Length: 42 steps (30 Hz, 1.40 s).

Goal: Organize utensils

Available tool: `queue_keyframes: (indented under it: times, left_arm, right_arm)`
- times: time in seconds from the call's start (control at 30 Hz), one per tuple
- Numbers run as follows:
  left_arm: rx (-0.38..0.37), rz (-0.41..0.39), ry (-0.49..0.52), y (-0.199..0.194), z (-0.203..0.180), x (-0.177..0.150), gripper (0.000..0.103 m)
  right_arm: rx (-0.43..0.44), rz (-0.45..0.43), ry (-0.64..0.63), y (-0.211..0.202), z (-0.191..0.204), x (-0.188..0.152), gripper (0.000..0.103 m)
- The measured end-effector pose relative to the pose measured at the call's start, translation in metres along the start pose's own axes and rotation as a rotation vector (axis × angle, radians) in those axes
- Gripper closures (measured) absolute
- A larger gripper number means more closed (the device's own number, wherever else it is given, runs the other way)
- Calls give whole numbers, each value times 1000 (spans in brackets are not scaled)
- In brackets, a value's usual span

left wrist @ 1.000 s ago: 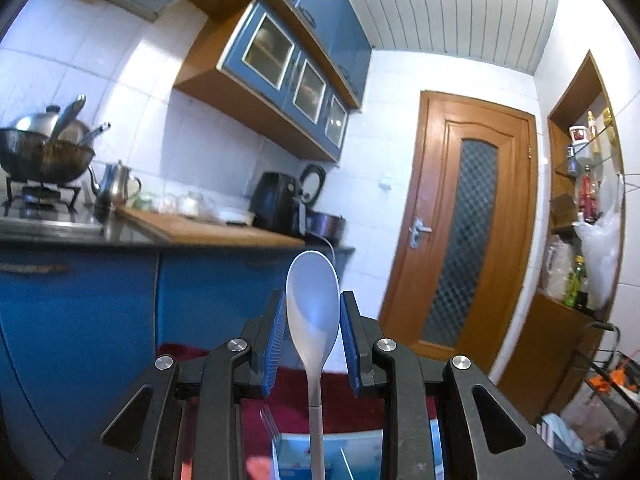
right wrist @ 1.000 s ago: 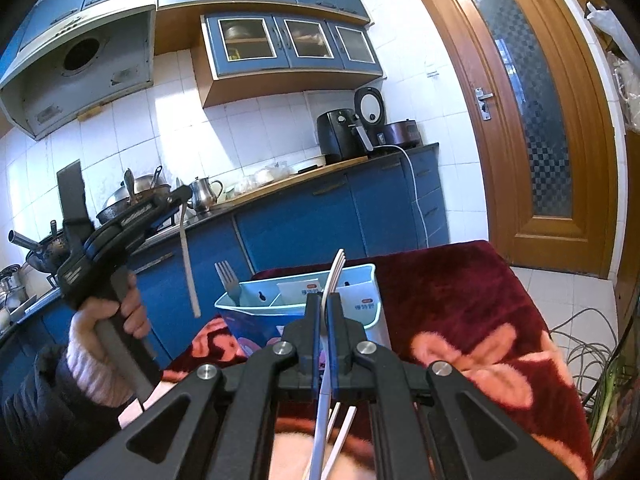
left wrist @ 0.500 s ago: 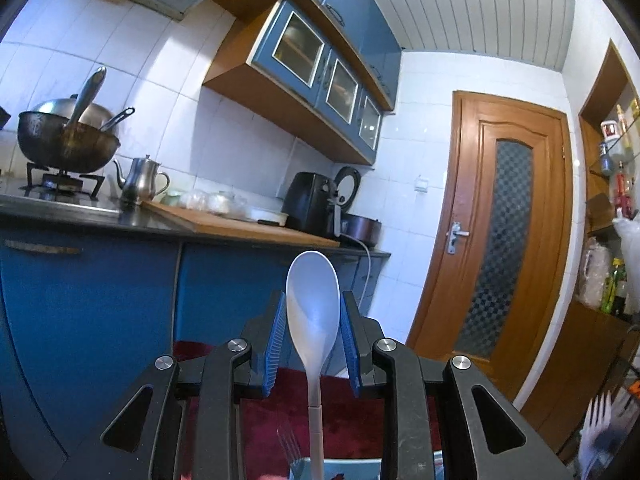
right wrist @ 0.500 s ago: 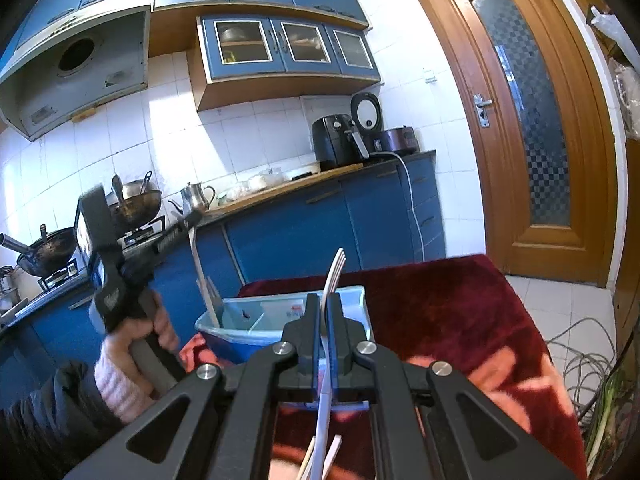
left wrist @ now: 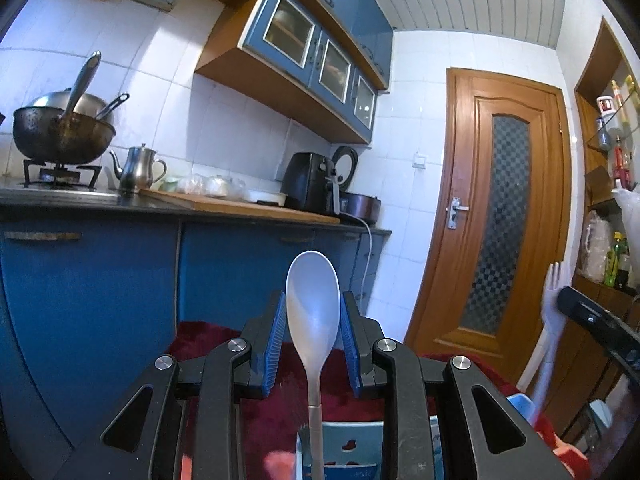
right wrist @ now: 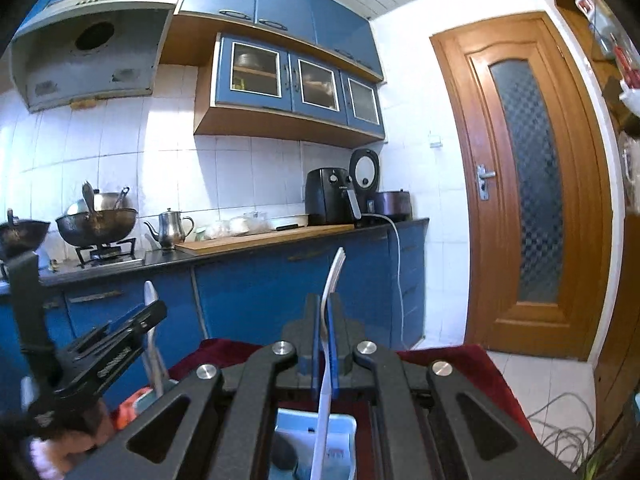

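Observation:
My left gripper (left wrist: 313, 342) is shut on a white plastic spoon (left wrist: 312, 312), bowl up, handle hanging down toward a light blue utensil caddy (left wrist: 348, 448) just below. My right gripper (right wrist: 325, 344) is shut on a white plastic fork (right wrist: 330, 320), tines up, handle reaching down into the caddy (right wrist: 344, 428). The left gripper with its spoon (right wrist: 149, 300) shows at the lower left of the right wrist view. The fork (left wrist: 554, 312) shows at the right of the left wrist view.
The caddy stands on a table under a dark red floral blanket (right wrist: 472, 372). Behind it runs a blue kitchen counter (right wrist: 280, 240) with a wok, a kettle, a cutting board and an air fryer. A wooden door (right wrist: 528, 184) is at the right. Cables lie on the floor.
Both grippers have tilted up and come in over the caddy, so it now sits right under each. The two grippers are closer together. Each still holds its utensil.

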<state>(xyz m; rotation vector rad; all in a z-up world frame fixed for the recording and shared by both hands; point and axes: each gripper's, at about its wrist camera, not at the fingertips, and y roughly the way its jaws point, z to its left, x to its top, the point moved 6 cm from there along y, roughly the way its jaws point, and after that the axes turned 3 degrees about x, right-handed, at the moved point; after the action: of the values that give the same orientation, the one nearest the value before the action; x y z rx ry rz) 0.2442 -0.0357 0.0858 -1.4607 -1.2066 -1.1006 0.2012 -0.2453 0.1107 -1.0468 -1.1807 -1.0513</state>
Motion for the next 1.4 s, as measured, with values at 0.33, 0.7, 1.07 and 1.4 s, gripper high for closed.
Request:
queue_keyframes:
  times: [0.33,0.7,1.07,1.4]
  left_arm:
    - [-40,75,15,0,-1,-14,75]
    - [-90,135,-3,-19,2,-8,59]
    - [-131,221,-10,-51,10,-2,59]
    - [-100,343,32,-90,16,-25,59]
  right_arm:
    - [8,69,-54,17,8,-25,98]
    - [17,112,2,-11,6,-22,86]
    - [-6,166,45,-62,14,-19,80]
    - [9,273,88,-99,27,-37,79]
